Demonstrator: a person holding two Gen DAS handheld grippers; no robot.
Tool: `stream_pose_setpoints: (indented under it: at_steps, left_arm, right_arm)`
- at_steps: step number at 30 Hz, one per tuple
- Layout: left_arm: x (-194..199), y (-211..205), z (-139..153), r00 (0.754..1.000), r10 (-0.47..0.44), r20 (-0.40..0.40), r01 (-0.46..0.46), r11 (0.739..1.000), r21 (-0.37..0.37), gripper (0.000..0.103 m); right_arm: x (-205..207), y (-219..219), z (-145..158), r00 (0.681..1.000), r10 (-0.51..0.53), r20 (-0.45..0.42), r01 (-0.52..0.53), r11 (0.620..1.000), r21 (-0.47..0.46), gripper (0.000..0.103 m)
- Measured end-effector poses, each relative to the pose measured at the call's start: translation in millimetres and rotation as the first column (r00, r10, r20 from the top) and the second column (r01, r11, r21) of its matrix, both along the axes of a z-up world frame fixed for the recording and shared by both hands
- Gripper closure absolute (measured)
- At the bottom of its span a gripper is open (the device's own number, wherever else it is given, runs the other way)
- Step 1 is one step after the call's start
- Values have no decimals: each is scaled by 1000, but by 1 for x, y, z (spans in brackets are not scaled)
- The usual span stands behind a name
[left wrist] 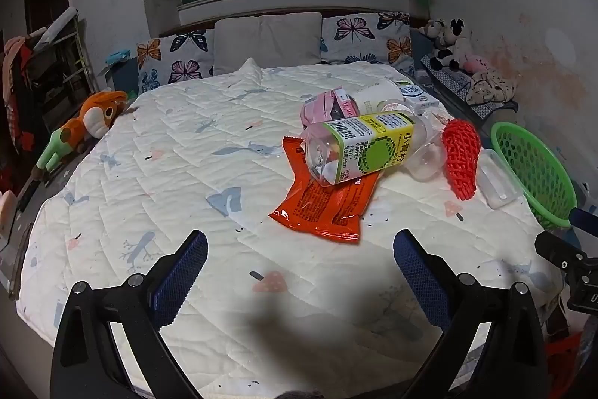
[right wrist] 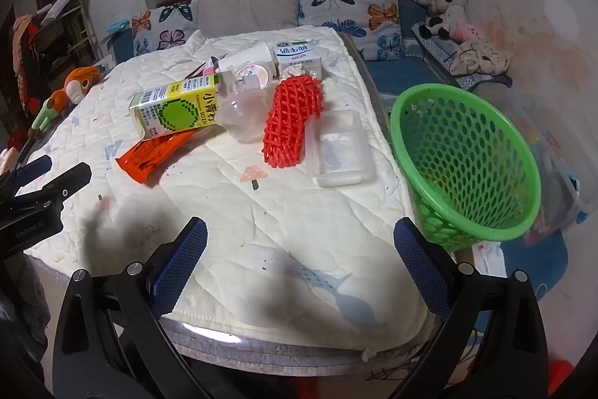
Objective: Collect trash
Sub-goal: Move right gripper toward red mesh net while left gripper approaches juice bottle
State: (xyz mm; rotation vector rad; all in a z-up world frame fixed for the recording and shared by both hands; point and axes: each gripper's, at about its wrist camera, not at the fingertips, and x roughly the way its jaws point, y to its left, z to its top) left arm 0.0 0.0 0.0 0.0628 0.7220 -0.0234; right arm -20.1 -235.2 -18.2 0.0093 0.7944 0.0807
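Trash lies in a heap on the white quilt: a clear bottle with a green-yellow label point(left wrist: 364, 146) point(right wrist: 179, 109) resting on an orange wrapper point(left wrist: 325, 202) point(right wrist: 153, 154), a red foam net point(left wrist: 461, 156) point(right wrist: 289, 122), a clear plastic box point(right wrist: 338, 146) point(left wrist: 499, 184), a clear cup point(right wrist: 244, 120), a pink packet point(left wrist: 325, 107), a white cup point(right wrist: 246, 57) and a milk carton point(right wrist: 295, 57). A green perforated basket point(right wrist: 467, 159) point(left wrist: 534, 167) stands tilted at the bed's right edge. My left gripper point(left wrist: 299, 249) is open above bare quilt, short of the wrapper. My right gripper point(right wrist: 299, 238) is open near the bed's front corner, empty.
Butterfly pillows point(left wrist: 179, 55) and a grey cushion point(left wrist: 267, 42) line the headboard. An orange plush toy point(left wrist: 89, 118) lies at the left edge, more plush toys point(right wrist: 444, 10) at the back right. Clutter fills the floor beside the basket. The quilt point(left wrist: 168, 156) stretches left of the heap.
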Motion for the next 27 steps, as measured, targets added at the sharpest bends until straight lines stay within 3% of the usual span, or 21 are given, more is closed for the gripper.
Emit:
stream_pose_setpoints:
  at_steps: [27]
  left_arm:
    - [0,2,3,1000,0,2,0,1000,-10,6]
  right_arm:
    - [4,3,-1,1000,6,6,-6,1000,1,5]
